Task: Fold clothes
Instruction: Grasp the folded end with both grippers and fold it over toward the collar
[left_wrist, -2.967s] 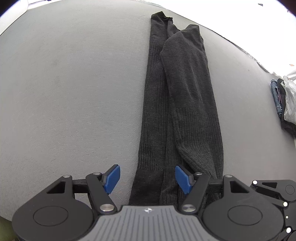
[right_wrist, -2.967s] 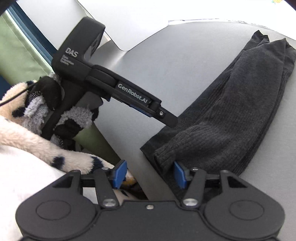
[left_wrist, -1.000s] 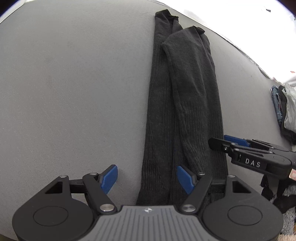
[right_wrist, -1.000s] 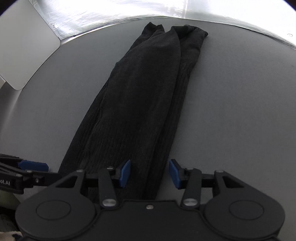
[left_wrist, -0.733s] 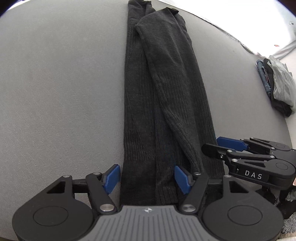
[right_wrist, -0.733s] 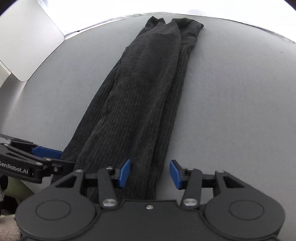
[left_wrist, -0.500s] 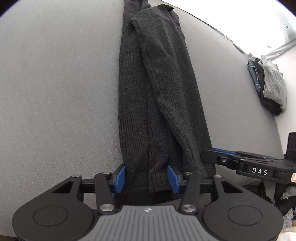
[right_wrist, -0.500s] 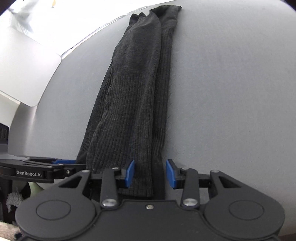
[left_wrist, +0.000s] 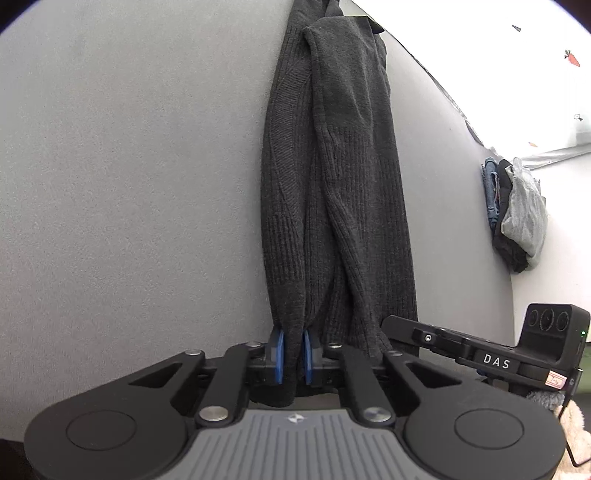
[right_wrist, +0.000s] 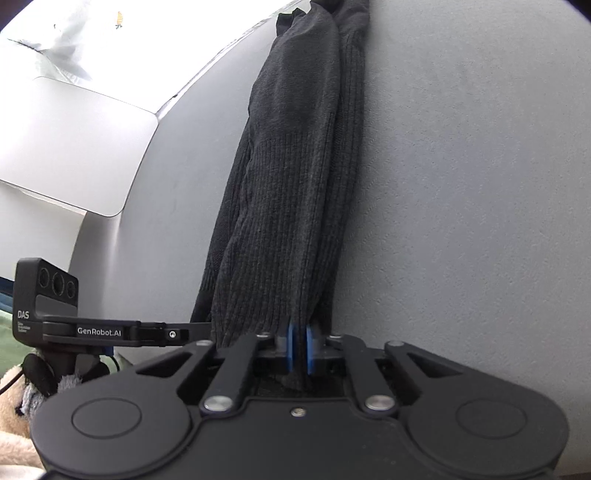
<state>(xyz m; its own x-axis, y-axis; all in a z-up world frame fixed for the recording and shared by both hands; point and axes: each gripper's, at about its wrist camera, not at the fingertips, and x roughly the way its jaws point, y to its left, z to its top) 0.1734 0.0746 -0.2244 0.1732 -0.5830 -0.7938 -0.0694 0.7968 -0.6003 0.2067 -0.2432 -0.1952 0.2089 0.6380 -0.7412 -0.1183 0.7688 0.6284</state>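
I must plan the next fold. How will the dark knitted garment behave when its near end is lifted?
The dark knitted garment will probably droop limply: it lies soft and creased. Its stacked layers may slide apart, since each hand-held gripper pinches only one edge.

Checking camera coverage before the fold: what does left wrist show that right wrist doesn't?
Left wrist only: a pile of clothes at the table's far right edge, and the left gripper, jaws closing, pads pressed on the sweater's near left edge.

Right wrist only: a pale board off the table's left side, and the right gripper shut on the sweater's near right edge.

Both: the dark sweater, folded long and narrow on the grey table, plus a side glimpse of the other gripper.
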